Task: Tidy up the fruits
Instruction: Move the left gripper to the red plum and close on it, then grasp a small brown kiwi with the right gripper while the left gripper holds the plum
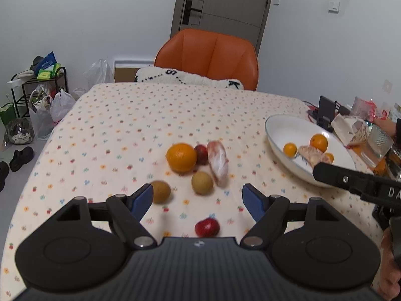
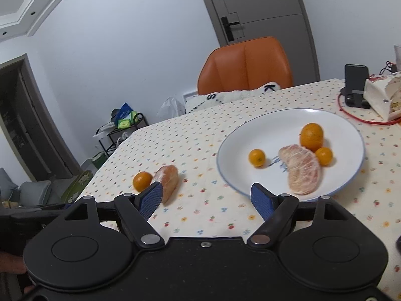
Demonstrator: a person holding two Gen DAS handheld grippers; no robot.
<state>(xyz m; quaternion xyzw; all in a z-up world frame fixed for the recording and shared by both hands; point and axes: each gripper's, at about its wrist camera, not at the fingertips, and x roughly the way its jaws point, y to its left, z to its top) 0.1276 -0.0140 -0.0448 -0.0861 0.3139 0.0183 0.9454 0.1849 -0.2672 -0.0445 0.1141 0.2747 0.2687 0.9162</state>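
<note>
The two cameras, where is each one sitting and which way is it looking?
Left wrist view: sits on the left gripper, looks across the table at loose fruit, a big orange; own open fingers show, and the other gripper at right.
Right wrist view: sits on the right gripper, looks at the white plate holding fruit; own open fingers show, a hand at lower left.
Shared: plate, orange chair, door, dotted tablecloth.
</note>
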